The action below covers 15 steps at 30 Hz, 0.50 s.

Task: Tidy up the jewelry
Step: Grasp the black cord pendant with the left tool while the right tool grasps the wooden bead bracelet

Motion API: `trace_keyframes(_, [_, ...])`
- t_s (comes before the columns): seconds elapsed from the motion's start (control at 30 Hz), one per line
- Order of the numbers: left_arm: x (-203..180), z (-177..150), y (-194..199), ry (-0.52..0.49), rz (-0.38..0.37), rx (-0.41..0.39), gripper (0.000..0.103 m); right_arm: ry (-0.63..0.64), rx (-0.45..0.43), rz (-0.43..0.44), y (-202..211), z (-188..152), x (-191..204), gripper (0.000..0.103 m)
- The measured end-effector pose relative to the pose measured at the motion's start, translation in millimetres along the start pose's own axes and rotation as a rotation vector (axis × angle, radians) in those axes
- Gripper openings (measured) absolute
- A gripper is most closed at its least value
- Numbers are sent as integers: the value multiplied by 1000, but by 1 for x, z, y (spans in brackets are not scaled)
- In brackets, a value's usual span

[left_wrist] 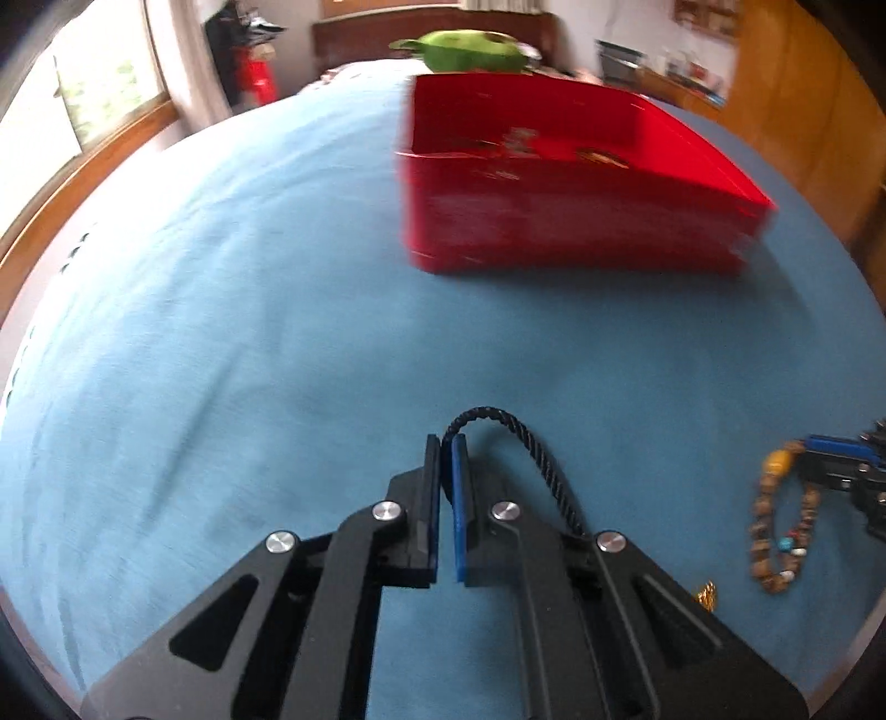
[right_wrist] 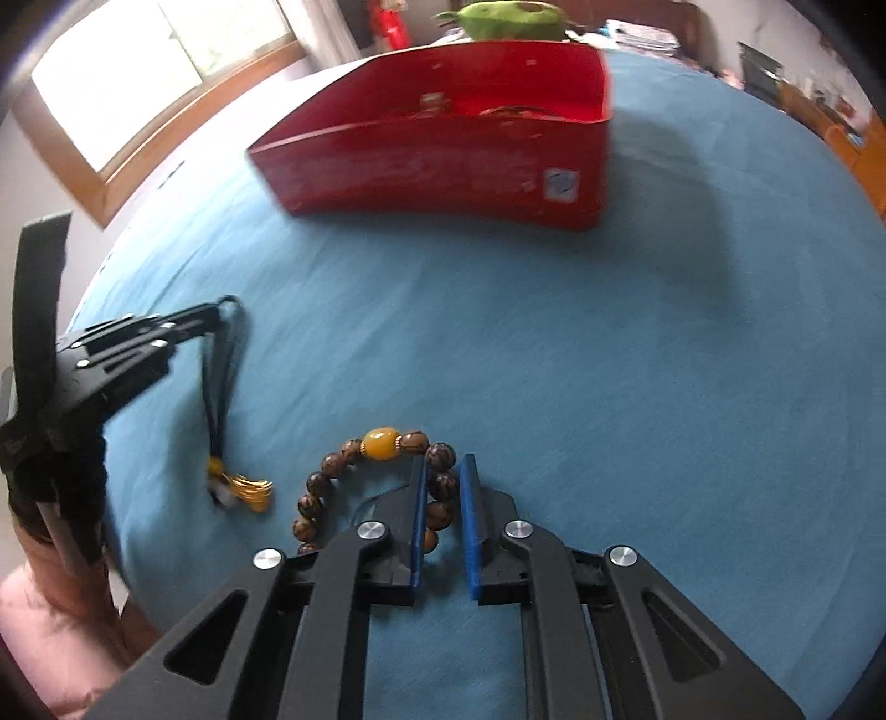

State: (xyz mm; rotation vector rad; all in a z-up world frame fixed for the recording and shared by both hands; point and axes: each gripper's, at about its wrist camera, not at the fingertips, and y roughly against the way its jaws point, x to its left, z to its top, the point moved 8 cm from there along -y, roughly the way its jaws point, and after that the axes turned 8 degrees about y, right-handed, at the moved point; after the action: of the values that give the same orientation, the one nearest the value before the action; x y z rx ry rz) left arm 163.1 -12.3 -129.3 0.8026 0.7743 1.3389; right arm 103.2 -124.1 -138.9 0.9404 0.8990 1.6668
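Note:
My left gripper (left_wrist: 446,443) is shut on a black braided cord (left_wrist: 540,459); in the right wrist view the cord (right_wrist: 224,376) hangs from it with a gold tassel (right_wrist: 249,490) touching the blue cloth. My right gripper (right_wrist: 446,462) is shut on a wooden bead bracelet (right_wrist: 332,462) with a yellow bead, lying on the cloth; it also shows in the left wrist view (left_wrist: 775,526). A red box (left_wrist: 581,221) stands ahead, with some jewelry inside; it also shows in the right wrist view (right_wrist: 443,160).
A blue cloth (left_wrist: 221,332) covers the table. A green object (left_wrist: 470,50) sits behind the red box. A window with a wooden frame (right_wrist: 166,83) is at the left.

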Motion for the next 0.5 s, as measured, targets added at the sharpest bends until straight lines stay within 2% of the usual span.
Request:
trace_keyframes(0.07, [11,5,-3,14,3,12,3,-24,7,-2,-2,2,-9,11])
trace_keyframes(0.1, [15,5,-2,25,-8,20,7,-33,10,8,-3,1,-11,11])
trace_keyframes(0.2, [18,5,12,30,-35,0,8,-35,8,15,-1,0,-12,11])
trace_keyframes(0.23, [19,4,17,30,-44,-3,11,-33,10,14,-1,0,-12,11])
trace_keyframes(0.27, [18,2,22,32,-58,1,19,-31,11,11,-1,0,-12,11])
trace_keyframes(0.4, [-2,-15,37,20,-145,56,21,-26,14,7,2,-3,-14,11])
trace_keyframes(0.5, [-23,-35,35,1,-211,149,21,-27,14,8,1,-2,-12,11])
